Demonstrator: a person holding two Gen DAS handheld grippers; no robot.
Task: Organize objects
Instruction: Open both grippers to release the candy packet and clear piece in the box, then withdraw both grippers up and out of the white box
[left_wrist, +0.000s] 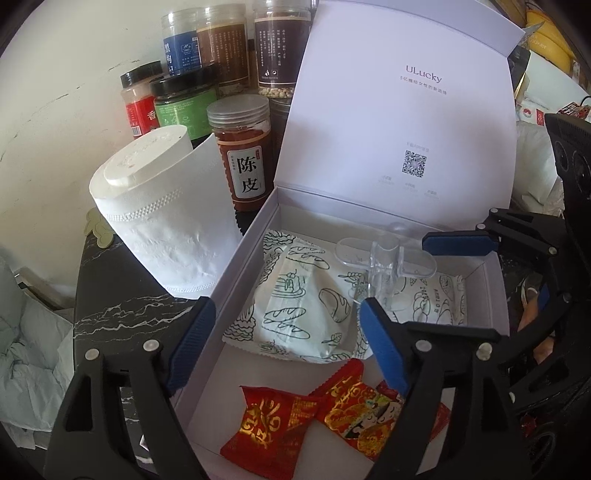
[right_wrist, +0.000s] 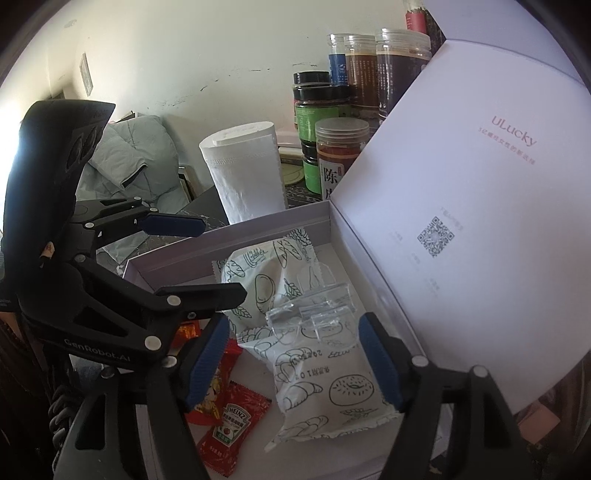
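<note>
Right wrist view: my right gripper (right_wrist: 295, 354) stands wide and empty, straddling the clear plastic clip (right_wrist: 314, 314) at frame centre. It rests on the bread-print packets (right_wrist: 325, 387) inside the white box (right_wrist: 229, 236), long axis across my fingers, nearer than my open left gripper (right_wrist: 207, 258).

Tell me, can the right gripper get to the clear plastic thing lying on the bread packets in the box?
Probably yes. The right gripper is open and the clear plastic piece lies just ahead of its fingertips, on top of the bread packets. The box is open and nothing covers the piece.
</note>
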